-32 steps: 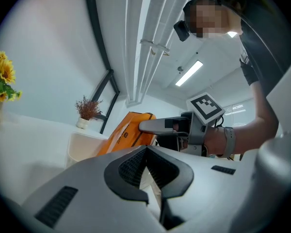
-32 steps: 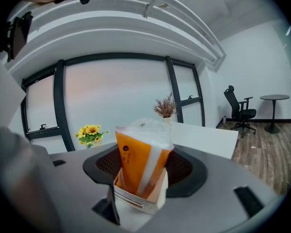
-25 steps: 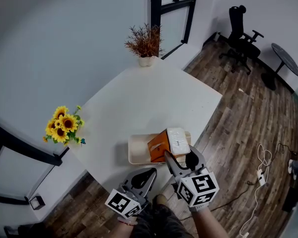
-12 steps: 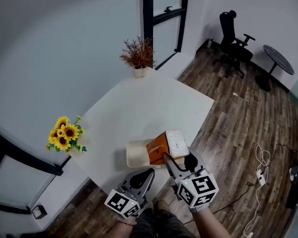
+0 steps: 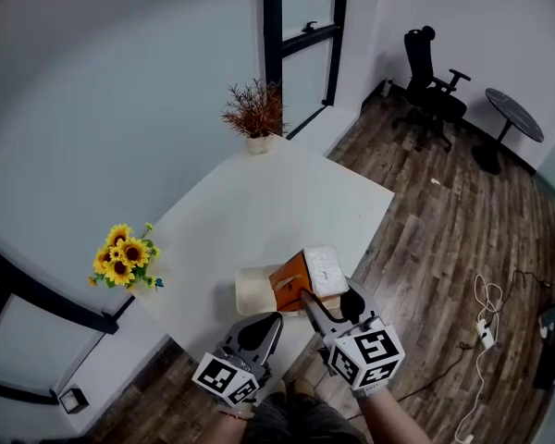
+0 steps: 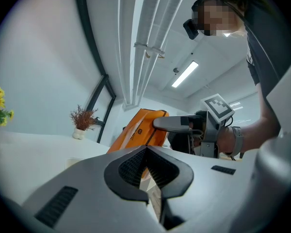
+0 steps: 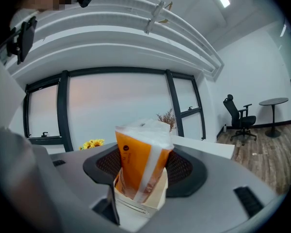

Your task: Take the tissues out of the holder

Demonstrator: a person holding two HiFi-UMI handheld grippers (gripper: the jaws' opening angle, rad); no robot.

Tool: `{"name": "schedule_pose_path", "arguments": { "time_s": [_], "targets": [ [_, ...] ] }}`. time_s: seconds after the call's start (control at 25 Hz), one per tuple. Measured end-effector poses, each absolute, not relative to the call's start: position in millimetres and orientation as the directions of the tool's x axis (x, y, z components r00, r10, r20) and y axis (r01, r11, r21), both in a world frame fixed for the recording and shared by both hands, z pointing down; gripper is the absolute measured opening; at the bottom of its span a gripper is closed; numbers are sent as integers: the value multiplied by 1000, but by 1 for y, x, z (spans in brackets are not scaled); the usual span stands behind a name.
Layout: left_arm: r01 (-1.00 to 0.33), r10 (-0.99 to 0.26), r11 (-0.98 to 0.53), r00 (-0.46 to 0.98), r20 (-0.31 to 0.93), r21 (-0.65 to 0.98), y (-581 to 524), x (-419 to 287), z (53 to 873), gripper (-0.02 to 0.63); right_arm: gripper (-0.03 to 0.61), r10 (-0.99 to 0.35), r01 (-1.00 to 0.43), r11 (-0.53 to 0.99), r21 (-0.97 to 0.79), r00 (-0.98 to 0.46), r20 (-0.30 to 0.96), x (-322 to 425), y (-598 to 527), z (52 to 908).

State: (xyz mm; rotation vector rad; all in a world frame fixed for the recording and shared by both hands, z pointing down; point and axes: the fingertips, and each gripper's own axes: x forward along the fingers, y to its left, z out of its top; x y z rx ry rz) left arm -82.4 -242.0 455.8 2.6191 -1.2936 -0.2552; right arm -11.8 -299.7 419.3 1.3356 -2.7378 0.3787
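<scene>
Centre of head view: white table [image 5: 259,202]. At its near edge, lower centre: cream holder [image 5: 252,292], lying flat. Over holder's right end: orange tissue pack [image 5: 291,285], tilted, lower end inside holder per right gripper view. Right gripper [image 5: 331,299], lower centre: clamps pack from both sides. Left gripper [image 5: 274,319], lower left of pack: jaws together, nothing between, apart from holder.

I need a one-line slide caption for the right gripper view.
Right claw gripping the orange tissue pack, its lower end inside the cream holder.
</scene>
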Motion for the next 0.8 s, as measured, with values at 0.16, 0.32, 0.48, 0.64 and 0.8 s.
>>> {"name": "schedule_pose_path", "arguments": {
  "time_s": [0.16,0.32,0.48,0.64,0.8],
  "targets": [
    [-767,-802,-589,593,-72,253,-244,-87,451,8,265,-766,-782,595,-187,-622,165,-11,-298,416],
    [-770,-803,-590,590,-82,243,-249,-87,444,8,265,-769,-783,596,-178,-620,156,-8,-299,409],
    [-770,-803,-592,590,-90,236,-251,-88,439,8,265,-771,-786,595,-169,-618,154,-9,-300,404],
    [-774,-806,-589,584,-97,230,-255,-89,436,8,265,-775,-789,593,-162,-614,149,-7,-299,403],
    [-781,-812,-582,575,-104,225,-258,-92,433,8,265,-778,-791,590,-162,-611,149,-6,-299,402]
  ]
}}
